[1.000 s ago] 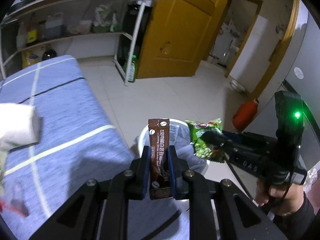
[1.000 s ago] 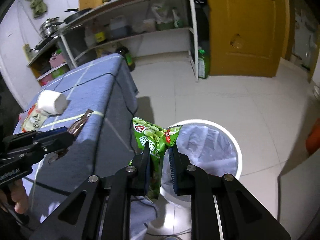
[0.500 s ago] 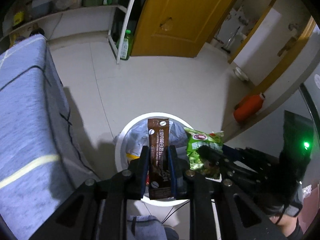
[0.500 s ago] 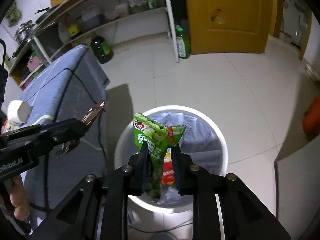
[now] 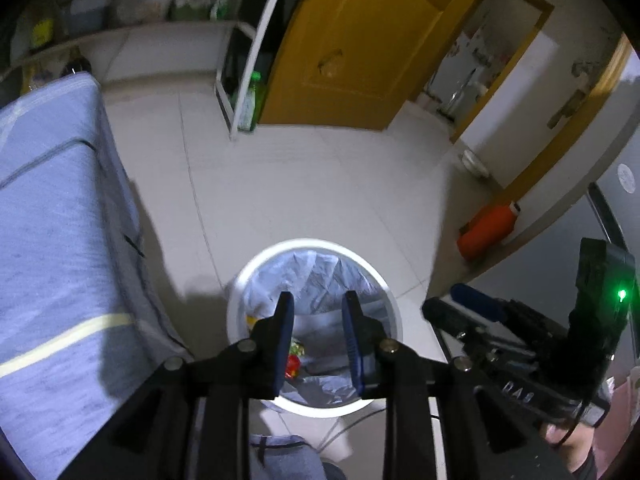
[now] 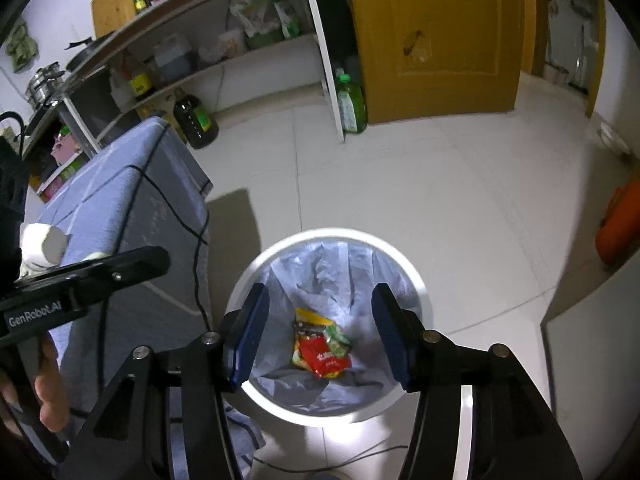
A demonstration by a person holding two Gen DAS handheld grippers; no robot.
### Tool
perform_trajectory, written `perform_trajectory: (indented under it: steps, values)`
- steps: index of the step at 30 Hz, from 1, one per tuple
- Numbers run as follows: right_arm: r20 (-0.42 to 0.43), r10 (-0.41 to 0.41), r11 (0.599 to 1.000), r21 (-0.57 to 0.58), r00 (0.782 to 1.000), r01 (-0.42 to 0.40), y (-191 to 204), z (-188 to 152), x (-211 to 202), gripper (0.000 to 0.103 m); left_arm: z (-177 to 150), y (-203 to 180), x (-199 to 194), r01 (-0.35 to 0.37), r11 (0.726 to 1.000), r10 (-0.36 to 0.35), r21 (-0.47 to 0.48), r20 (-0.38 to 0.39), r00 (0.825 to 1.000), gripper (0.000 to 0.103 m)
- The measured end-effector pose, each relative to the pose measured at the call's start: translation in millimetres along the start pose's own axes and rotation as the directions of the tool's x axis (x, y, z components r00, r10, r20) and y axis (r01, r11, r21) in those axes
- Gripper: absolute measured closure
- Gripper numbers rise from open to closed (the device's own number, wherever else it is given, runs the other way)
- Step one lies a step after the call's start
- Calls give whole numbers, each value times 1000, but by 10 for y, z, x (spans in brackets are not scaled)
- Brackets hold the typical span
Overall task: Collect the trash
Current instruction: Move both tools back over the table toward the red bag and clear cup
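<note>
- We see a pale tiled floor filling the middle of the right wrist view
- At lower centre a white bin with a bluish liner stands on it, wrappers lying at its bottom
- Upper centre, a green bottle stands on the tiles beside a white shelf leg, a dark bottle further left
- At the right edge an orange container lies on the floor
- On the left a table under a blue cloth bears a white roll

Wrappers in bin, table left of bin
</note>
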State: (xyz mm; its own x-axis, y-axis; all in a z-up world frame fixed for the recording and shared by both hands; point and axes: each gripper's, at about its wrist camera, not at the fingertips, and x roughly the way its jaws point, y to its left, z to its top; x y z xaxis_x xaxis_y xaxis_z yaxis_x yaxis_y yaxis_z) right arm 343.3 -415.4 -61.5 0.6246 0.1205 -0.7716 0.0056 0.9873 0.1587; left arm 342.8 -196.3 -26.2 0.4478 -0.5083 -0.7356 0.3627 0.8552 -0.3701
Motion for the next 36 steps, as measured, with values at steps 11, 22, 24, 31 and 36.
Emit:
perform_trajectory:
  steps: [11, 22, 24, 31, 36]
  values:
    - [130, 83, 994, -78, 988, -73, 429, -140, -584, 49, -361, 312, -923, -77, 997, 78, -8, 160, 984, 77]
    - [165, 281, 942, -237, 945, -239, 1321, -258, -786, 49, -800, 816, -1668, -172, 984, 180, -56, 262, 948, 77]
    - [144, 321, 919, -288, 936, -270, 1527, -274, -760, 49, -839, 951, -1805, -203, 977, 213, -66, 279, 936, 77]
    - [46, 436, 818, -437, 899, -374, 2251, -401, -635, 49, -1007, 1589, -2190, -311, 938, 344, -154, 308, 887, 66]
    - [-24, 480, 745, -516, 877, -423, 2680, -479, -502, 49, -1047, 2068, -2340, -338, 913, 395, -230, 284, 873, 58]
